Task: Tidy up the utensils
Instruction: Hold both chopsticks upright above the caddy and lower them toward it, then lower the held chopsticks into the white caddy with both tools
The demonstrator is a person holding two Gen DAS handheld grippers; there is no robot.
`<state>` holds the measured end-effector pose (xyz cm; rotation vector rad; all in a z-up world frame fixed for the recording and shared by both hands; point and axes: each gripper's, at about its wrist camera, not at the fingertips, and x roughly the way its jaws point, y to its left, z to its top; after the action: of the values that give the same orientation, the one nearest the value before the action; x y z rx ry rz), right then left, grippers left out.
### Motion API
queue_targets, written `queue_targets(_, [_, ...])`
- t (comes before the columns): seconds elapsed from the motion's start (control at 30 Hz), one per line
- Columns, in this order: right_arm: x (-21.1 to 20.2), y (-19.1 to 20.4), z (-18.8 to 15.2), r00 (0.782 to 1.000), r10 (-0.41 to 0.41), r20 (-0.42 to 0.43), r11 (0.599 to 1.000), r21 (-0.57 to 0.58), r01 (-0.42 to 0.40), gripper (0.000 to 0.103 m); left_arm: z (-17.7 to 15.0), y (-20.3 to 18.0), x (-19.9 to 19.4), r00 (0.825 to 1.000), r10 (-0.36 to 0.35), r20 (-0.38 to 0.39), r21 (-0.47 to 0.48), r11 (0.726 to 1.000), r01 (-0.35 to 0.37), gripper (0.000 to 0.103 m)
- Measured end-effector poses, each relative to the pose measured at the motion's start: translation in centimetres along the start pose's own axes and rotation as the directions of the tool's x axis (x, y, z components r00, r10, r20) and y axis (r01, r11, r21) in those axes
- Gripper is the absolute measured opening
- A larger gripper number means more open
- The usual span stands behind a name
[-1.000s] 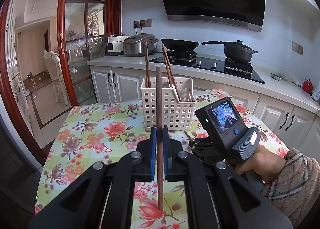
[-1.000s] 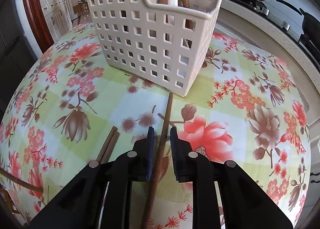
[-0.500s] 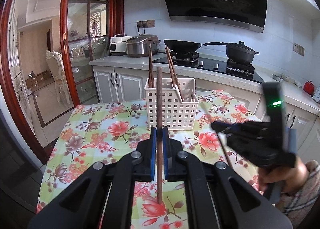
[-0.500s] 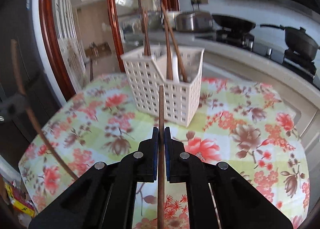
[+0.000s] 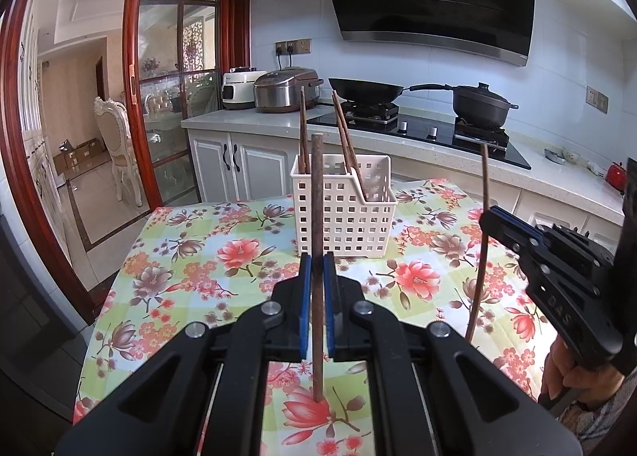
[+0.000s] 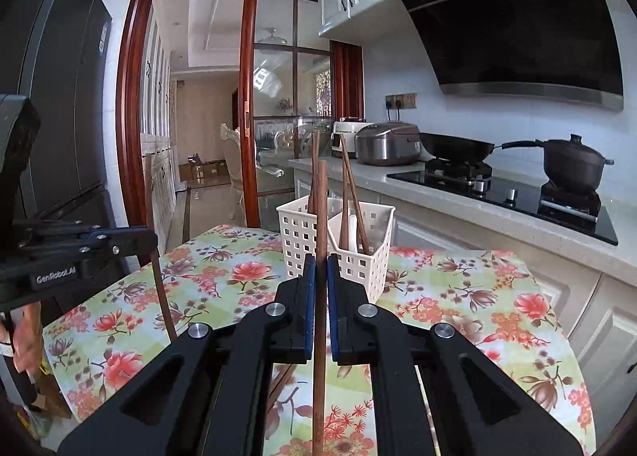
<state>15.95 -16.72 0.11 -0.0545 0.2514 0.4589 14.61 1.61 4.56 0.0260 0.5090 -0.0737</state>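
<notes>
My left gripper (image 5: 317, 269) is shut on a brown chopstick (image 5: 317, 197) that stands upright above the floral tablecloth. Behind it a white perforated basket (image 5: 344, 213) holds several chopsticks (image 5: 302, 129). My right gripper (image 6: 321, 269) is shut on a second chopstick (image 6: 321, 217), also upright, in front of the same basket (image 6: 360, 257), where a white spoon (image 6: 352, 229) shows. Each gripper appears in the other's view: the right gripper (image 5: 489, 217) at the right, the left gripper (image 6: 149, 239) at the left. Both are held above the table, short of the basket.
The floral table (image 5: 191, 257) ends near a red-framed glass door (image 5: 135, 97) on the left. Behind the basket runs a counter (image 5: 438, 155) with rice cookers (image 5: 284, 91), a wok (image 5: 364, 87) and a pot (image 5: 481, 103). A dark fridge (image 6: 59, 97) stands far left. Another chopstick (image 6: 278, 382) lies below my right gripper.
My right gripper closed on a chopstick lying on the table, lifted it and tipped up from facing down at the table to facing the basket. The left gripper kept still with its chopstick.
</notes>
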Motion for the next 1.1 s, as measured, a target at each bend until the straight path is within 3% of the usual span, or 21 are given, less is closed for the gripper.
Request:
queue_targets(0.2, [-2.0, 0.7, -0.5, 0.998, 0.019, 0.062, 1.0, -0.02, -0.018, 0.006, -0.1, -0.3, -0.2, 1.0, 0.001, 0.002, 0.008, 1.0, -0.001, 0.006])
queue_targets(0.63, [-2.9, 0.7, -0.1, 0.995, 0.033, 0.097, 0.999, -0.018, -0.031, 0.006, -0.1, -0.3, -0.6, 1.0, 0.0, 0.012, 0.007, 1.0, 0.0, 0.006])
queue_targets(1.1, [-0.1, -2.1, 4.8, 0.989, 0.043, 0.14, 0.998, 0.028, -0.047, 0.006, 4.3, -0.1, 0.1, 0.998, -0.058, 0.027, 0.014, 0.998, 0.058, 0.006])
